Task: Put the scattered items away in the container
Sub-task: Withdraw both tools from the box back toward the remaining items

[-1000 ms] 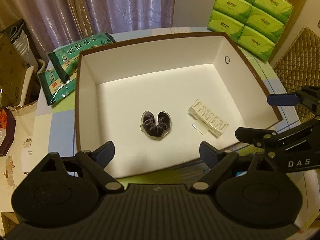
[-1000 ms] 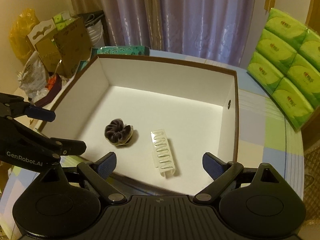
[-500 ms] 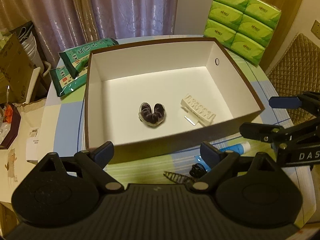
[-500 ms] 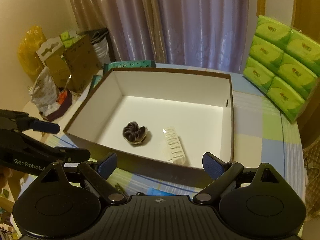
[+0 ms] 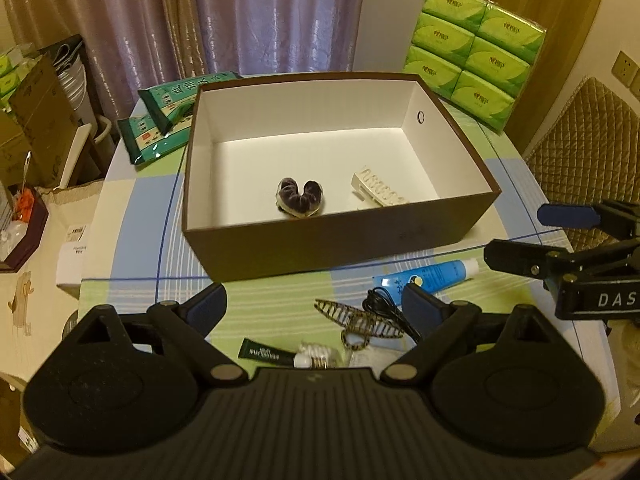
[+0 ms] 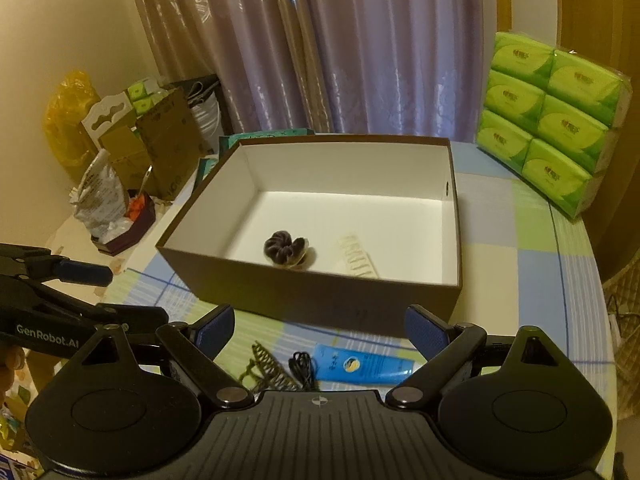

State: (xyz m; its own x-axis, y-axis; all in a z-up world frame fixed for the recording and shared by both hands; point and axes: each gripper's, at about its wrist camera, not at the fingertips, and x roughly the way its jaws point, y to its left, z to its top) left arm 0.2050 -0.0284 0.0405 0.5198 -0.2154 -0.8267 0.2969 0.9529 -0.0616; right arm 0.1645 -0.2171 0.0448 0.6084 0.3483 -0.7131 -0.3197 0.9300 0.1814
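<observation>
The box's [image 5: 340, 240] near wall hides part of the white clip [image 5: 378, 194] (and the scrunchie's [image 5: 299, 199] base); the bulb [image 5: 314, 356] sits half hidden behind the gripper body.

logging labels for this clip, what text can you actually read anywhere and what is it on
"GenRobot.AI": side of the left claw, seen from the right wrist camera.
"DAS", cut off at the frame edge: side of the right claw, seen from the left wrist camera.
Blue tube, dark tube, teal packets, green tissue packs, white label: print too small or blurred to read.
</observation>
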